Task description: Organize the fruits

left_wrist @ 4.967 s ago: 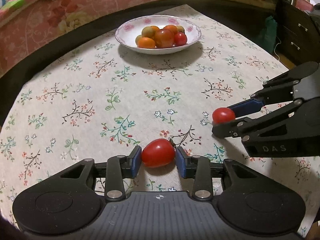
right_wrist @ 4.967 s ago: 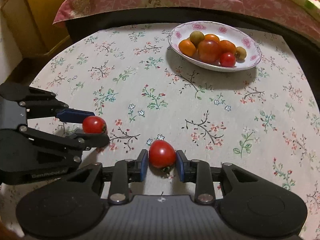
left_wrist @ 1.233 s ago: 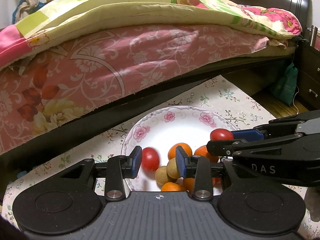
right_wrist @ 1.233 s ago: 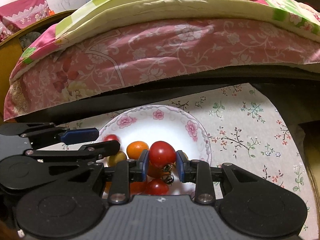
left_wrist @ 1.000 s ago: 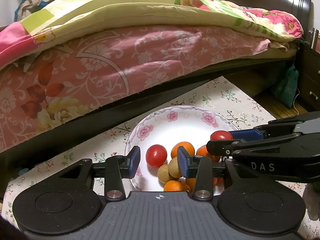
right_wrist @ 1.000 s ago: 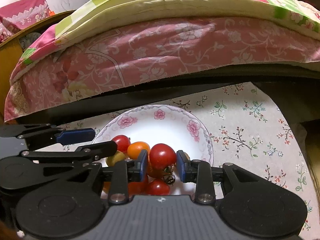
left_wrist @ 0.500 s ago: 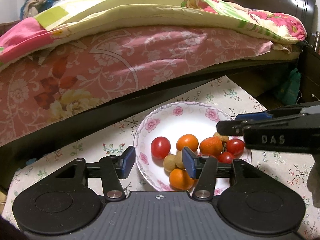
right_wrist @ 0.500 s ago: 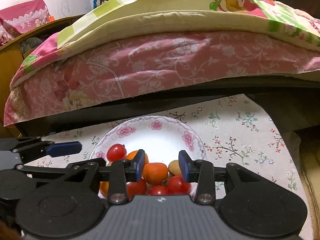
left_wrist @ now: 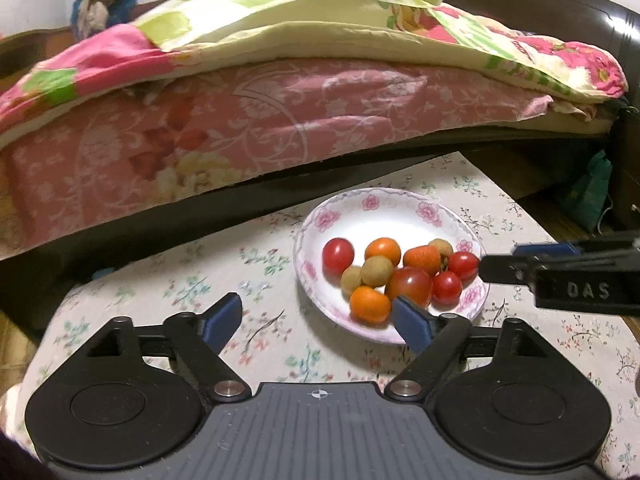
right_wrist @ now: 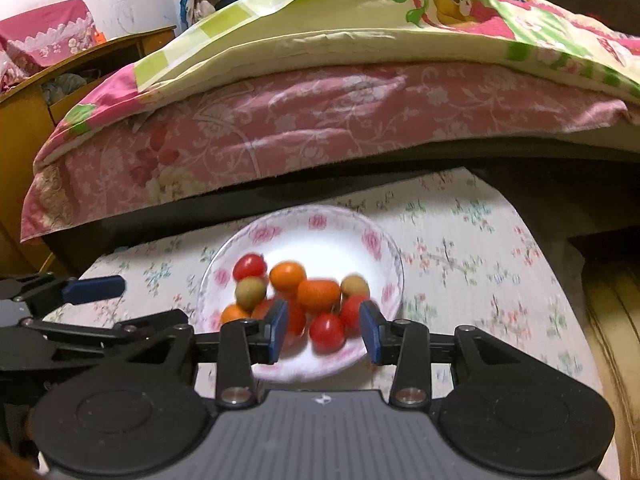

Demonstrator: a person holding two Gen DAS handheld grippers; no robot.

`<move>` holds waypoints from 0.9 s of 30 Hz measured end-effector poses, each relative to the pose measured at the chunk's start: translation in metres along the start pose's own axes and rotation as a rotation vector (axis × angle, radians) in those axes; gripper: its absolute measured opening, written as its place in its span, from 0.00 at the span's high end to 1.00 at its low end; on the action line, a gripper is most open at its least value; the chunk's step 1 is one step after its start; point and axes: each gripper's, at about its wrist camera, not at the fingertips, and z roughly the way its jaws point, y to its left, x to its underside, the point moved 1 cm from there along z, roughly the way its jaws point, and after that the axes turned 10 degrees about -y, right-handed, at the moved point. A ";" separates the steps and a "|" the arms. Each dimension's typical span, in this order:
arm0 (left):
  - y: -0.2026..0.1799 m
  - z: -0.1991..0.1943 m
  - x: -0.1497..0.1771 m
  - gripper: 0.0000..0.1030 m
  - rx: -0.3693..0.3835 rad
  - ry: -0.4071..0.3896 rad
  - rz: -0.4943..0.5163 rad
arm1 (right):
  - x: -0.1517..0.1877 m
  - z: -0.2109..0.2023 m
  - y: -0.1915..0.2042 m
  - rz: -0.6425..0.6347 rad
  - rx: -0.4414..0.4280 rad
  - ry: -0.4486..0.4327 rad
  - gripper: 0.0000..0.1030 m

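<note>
A white bowl with pink flowers [left_wrist: 362, 199] [right_wrist: 320, 211] stands on the floral tablecloth and holds several red tomatoes, orange fruits and brownish round fruits. A red tomato [left_wrist: 338, 255] [right_wrist: 249, 266] lies at the bowl's left side, and a larger red tomato [left_wrist: 412, 286] lies in the pile. My left gripper [left_wrist: 318, 318] hangs back to the near left of the bowl; its jaws are opening wide with nothing between them. My right gripper [right_wrist: 323, 330] is above the bowl's near rim with its jaws opening. The fruit seen through its gap lies in the bowl, clear of the pads.
A bed with a pink floral cover [left_wrist: 280, 120] and a green-and-pink quilt rises just behind the bowl, on a dark frame. The table's far edge runs close to the bowl. A wooden cabinet [right_wrist: 36, 120] stands far left. A green bag [left_wrist: 588, 196] sits on the floor at right.
Both grippers let go of their tomatoes, which now lie in the bowl. Both jaws have widened, the left far more, and both grippers have drawn back from the bowl.
</note>
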 end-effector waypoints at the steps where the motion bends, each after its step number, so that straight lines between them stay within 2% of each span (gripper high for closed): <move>1: 0.000 -0.005 0.001 0.14 -0.008 -0.002 -0.001 | 0.003 -0.005 0.001 0.008 0.000 0.004 0.63; 6: 0.000 -0.031 0.012 0.01 -0.041 -0.015 -0.027 | 0.019 -0.031 0.011 0.034 -0.008 0.009 0.62; 7: -0.001 -0.035 0.014 0.00 -0.048 -0.017 -0.029 | 0.022 -0.035 0.014 0.036 -0.008 0.007 0.59; 18: -0.002 -0.078 0.049 0.00 -0.127 0.009 -0.052 | 0.050 -0.083 0.035 0.067 -0.018 -0.002 0.56; 21: -0.003 -0.088 0.055 0.00 -0.164 0.019 -0.043 | 0.060 -0.092 0.038 0.076 -0.017 0.013 0.56; 27: -0.008 -0.108 0.066 0.00 -0.184 0.033 -0.017 | 0.079 -0.108 0.050 0.064 -0.019 0.041 0.56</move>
